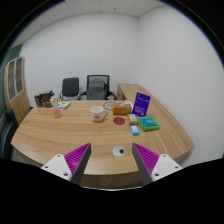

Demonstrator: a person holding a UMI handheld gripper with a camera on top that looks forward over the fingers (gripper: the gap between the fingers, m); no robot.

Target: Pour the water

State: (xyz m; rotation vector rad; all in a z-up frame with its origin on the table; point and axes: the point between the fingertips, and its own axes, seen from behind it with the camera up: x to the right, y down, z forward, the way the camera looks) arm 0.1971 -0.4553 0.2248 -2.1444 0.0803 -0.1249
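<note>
My gripper (pixel 111 160) hangs open above the near edge of a long wooden table (pixel 70 128), with nothing between its purple pads (pixel 76 157). A small round white-and-dark object (pixel 119 151) lies on the table just ahead of the fingers, nearer the right one. Far beyond the fingers, mid-table, stands a white cup (pixel 97 113). To its left sits a small pink cup (pixel 57 112). No water vessel is clearly recognisable among them.
A red round item (pixel 119 120) and a pink one (pixel 135 129) lie right of the white cup. A teal box (pixel 149 124), a purple upright box (pixel 141 102) and an orange box (pixel 122 107) stand further right. Two office chairs (pixel 83 88) wait behind the table; a shelf (pixel 16 85) stands at left.
</note>
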